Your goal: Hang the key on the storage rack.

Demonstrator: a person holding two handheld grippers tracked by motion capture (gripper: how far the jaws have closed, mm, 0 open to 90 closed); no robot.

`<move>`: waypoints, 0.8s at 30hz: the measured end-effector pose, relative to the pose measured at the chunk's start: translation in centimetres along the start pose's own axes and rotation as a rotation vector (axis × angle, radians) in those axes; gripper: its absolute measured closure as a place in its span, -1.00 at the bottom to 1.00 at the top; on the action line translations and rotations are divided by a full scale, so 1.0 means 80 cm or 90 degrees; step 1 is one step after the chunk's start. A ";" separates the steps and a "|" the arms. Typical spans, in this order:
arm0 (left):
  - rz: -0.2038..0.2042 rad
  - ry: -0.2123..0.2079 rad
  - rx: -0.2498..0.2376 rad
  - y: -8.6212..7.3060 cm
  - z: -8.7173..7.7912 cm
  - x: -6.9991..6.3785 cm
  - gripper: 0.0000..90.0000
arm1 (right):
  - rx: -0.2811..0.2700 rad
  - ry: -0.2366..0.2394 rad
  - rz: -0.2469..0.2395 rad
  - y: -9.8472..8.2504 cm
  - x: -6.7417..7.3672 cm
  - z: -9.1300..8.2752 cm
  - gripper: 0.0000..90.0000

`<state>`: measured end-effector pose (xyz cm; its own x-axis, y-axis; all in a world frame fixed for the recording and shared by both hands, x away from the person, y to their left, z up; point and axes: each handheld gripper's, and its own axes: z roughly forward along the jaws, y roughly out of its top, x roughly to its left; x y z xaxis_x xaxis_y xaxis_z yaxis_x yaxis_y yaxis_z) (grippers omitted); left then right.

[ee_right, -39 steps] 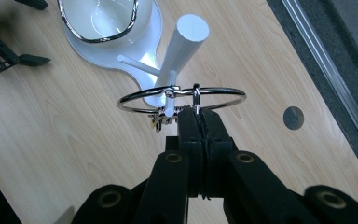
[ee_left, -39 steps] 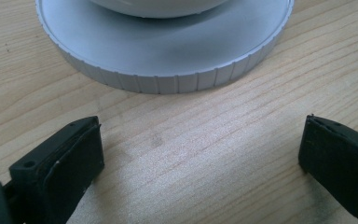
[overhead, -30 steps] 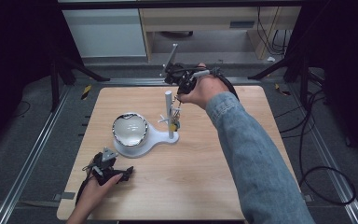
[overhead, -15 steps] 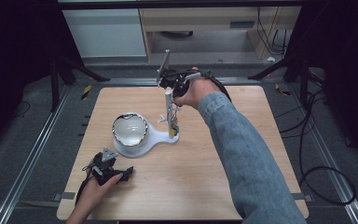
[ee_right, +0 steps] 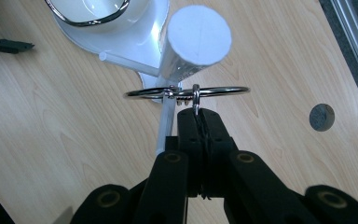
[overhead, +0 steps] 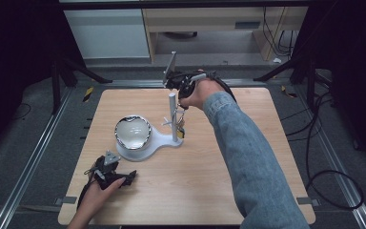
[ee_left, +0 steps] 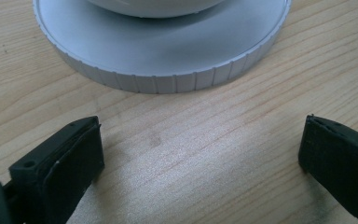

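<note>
Key ring [ee_right: 189,91]: a thin metal ring, held level just beside the flat top of the white post [ee_right: 196,39] and above the short pegs [ee_right: 121,59] that branch off it. A small loop on the ring is pinched between the fingers of the right gripper [ee_right: 199,114], which are closed tight on it. In the high view the right gripper [overhead: 183,86] sits over the post of the white stand [overhead: 164,138], with keys [overhead: 180,129] hanging low beside the post.

Risks, as judged:
- The grip is on a small loop only, so the ring could swivel or tip as it comes down and catch on the post's rim instead of passing over it.
- A ring off centre would push the post sideways. The stand rests loose on the tabletop [overhead: 248,157], so it could slide or rock, and the bowl [overhead: 132,131] on its round base [ee_left: 163,51] would shift with it.
- Releasing too soon would drop the ring clear of the pegs and onto the tabletop.
- The hanging keys could snag a peg and drag the ring askew.

Left gripper [overhead: 108,172]: resting near the front edge of the tabletop, its fingers [ee_left: 72,161] spread wide and holding nothing, near the base but not touching it. It gives the stand no bracing against a knock.
</note>
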<state>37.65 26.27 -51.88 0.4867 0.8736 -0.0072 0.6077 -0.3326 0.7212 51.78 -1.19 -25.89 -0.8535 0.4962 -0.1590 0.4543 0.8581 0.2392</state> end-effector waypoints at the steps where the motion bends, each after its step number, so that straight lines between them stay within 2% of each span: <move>1: 0.000 -0.001 0.001 0.000 0.000 0.000 -1.00 | 0.001 0.000 0.001 0.000 -0.001 0.001 0.97; 13: 0.002 -0.001 0.001 0.000 0.000 0.000 -1.00 | -0.024 0.006 0.002 0.002 -0.002 -0.002 0.93; 24: 0.003 -0.002 0.001 0.000 0.000 0.000 -1.00 | -0.041 -0.015 0.014 -0.005 -0.008 -0.011 0.83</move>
<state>37.62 26.28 -51.87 0.4917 0.8707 -0.0056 0.6065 -0.3379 0.7197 51.96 -1.98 -25.08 -0.8369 0.5186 -0.1750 0.4552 0.8371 0.3035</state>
